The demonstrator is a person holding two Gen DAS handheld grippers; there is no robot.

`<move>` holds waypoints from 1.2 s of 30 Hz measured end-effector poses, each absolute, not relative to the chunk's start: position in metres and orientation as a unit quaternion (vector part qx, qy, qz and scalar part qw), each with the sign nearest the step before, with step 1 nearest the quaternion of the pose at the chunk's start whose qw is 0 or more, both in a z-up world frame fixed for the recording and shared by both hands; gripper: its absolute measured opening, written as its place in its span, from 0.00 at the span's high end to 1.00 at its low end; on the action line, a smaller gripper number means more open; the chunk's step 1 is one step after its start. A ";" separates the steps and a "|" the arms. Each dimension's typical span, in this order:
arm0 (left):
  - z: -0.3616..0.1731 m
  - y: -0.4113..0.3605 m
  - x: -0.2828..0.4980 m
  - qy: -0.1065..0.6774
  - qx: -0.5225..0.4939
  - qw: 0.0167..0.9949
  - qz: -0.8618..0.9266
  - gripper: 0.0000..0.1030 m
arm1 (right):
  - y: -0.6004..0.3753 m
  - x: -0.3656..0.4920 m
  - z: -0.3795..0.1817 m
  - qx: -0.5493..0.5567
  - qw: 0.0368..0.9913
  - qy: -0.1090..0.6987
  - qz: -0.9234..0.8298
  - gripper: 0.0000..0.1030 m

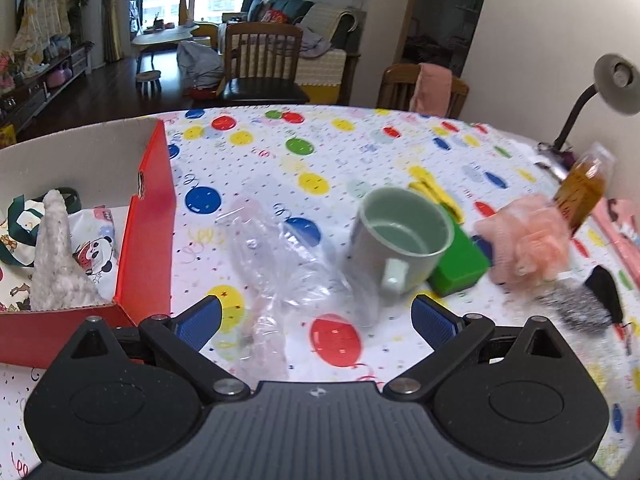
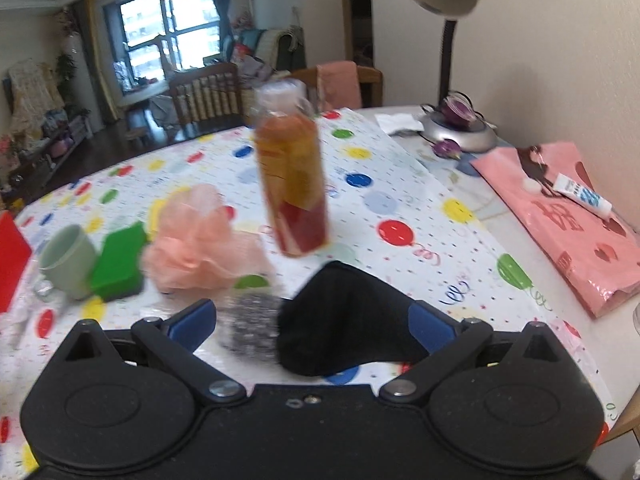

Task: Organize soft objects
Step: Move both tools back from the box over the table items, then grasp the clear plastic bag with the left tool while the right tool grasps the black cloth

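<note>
1. The soft things split into two lots. Some already lie in the red box [image 1: 148, 216] at the table's left edge: a fluffy grey cloth [image 1: 54, 256], a panda-print pack [image 1: 98, 248] and a patterned bag [image 1: 16, 236] beside them. That part looks done.

2. Still out on the table [image 1: 280, 160], by my reading: a crumpled clear plastic bag [image 1: 276, 256] near the box, a pink mesh puff [image 2: 196, 240] toward the middle, a black cloth [image 2: 344, 320] and a silver scrubber [image 2: 250, 326] touching it near the front edge, and a green sponge [image 2: 118, 260] between puff and mug.

3. The left gripper [image 1: 316, 316] has its fingers wide apart and nothing between the pads; the plastic bag lies just ahead and under them, so that seems the next pick on this side.

4. The right gripper [image 2: 312, 320] also stands open. The black cloth and scrubber sit between its fingers, but the pads do not press on either.

5. Hard items that probably stay: a pale green mug [image 1: 396, 240] touching the sponge, and a bottle [image 2: 292, 176] of orange liquid upright behind the puff.

6. Farther out, toward the right edge: a lamp [image 2: 452, 52], a pink bag [image 2: 580, 232] with a tube [image 2: 580, 196] on it.

7. Judged overall: partway, with several soft pieces left.
</note>
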State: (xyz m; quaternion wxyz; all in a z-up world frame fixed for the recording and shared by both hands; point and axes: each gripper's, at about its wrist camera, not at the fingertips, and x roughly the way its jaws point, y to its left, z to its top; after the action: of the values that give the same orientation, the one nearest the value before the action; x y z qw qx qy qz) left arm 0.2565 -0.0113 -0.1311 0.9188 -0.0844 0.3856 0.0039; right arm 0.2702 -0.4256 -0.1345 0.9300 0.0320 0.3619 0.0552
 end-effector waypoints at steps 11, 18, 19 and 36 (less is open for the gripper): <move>-0.167 -0.020 0.280 0.402 -0.021 0.915 0.029 0.01 | -0.447 0.310 -0.167 0.086 0.913 0.400 0.015 0.04; -0.180 -0.028 0.292 0.415 -0.013 0.909 0.031 0.01 | -0.449 0.335 -0.187 0.099 0.897 0.432 -0.004 0.09; -0.182 -0.029 0.293 0.417 -0.011 0.908 0.031 0.01 | -0.450 0.338 -0.189 0.102 0.894 0.436 -0.009 0.09; -0.205 -0.014 0.305 0.463 -0.057 0.882 0.063 0.46 | -0.442 0.356 -0.204 0.094 0.879 0.467 -0.018 0.38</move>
State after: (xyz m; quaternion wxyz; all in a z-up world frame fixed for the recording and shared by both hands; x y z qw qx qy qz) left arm 0.3050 -0.0135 -0.2049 0.8820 -0.0573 0.4635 0.0626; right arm 0.3555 -0.4424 -0.2044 0.8792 0.0941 0.4667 -0.0182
